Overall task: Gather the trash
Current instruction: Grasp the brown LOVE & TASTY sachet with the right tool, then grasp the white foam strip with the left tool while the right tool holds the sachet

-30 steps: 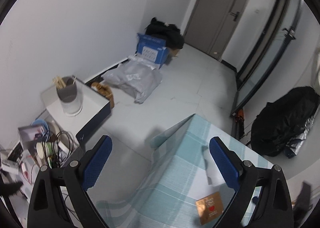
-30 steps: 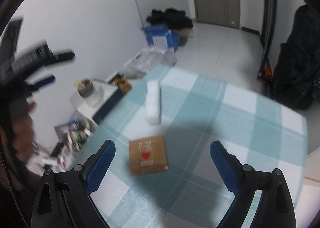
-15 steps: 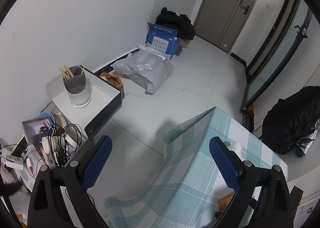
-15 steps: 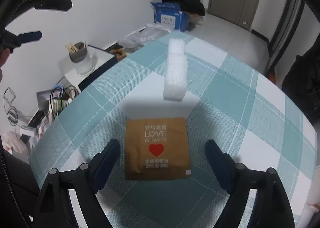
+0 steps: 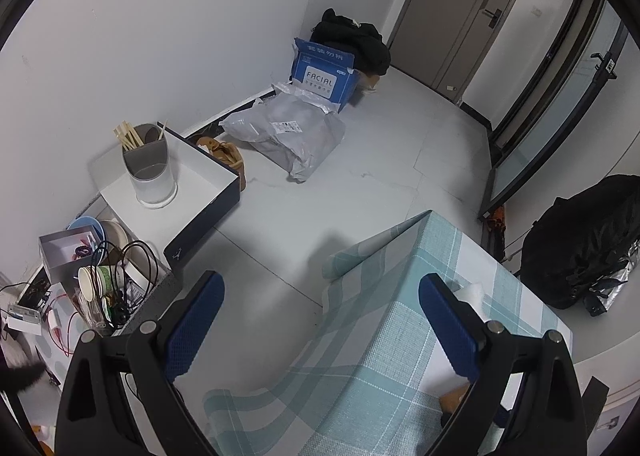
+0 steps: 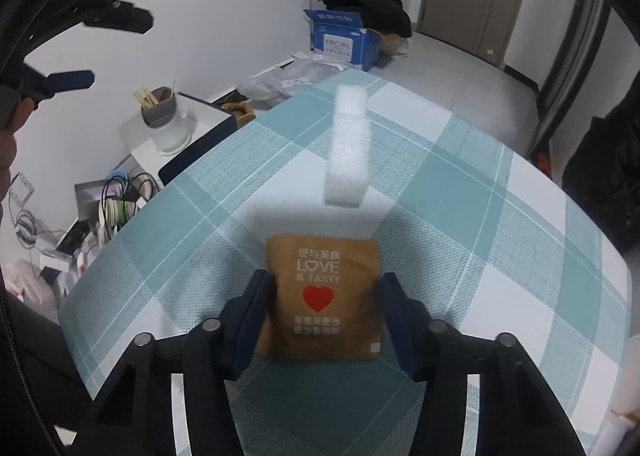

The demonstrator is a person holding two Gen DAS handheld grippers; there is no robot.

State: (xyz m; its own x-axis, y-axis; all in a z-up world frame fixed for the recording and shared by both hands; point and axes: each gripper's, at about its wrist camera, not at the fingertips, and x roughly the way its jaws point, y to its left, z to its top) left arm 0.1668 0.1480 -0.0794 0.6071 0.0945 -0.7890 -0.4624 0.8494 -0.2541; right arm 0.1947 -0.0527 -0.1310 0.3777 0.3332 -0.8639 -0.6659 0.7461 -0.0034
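Observation:
A brown paper packet with a red heart lies flat on the teal checked tablecloth. My right gripper straddles it, jaws closing, the pads right at its two side edges and the packet unbent. Just beyond it lies a white foam block. My left gripper is open and holds nothing, hanging over the floor by the table's corner. It also shows as my left gripper at the upper left. The left wrist view catches the foam block and a sliver of the packet.
On the floor to the left stand a white box with a grey cup of chopsticks and a heap of cables and cups. Further off lie a grey plastic bag, a blue carton and a black bag.
My right gripper came down over the brown packet and its jaws narrowed from wide open to the packet's edges. The left gripper stayed open, its view swinging a little towards the floor.

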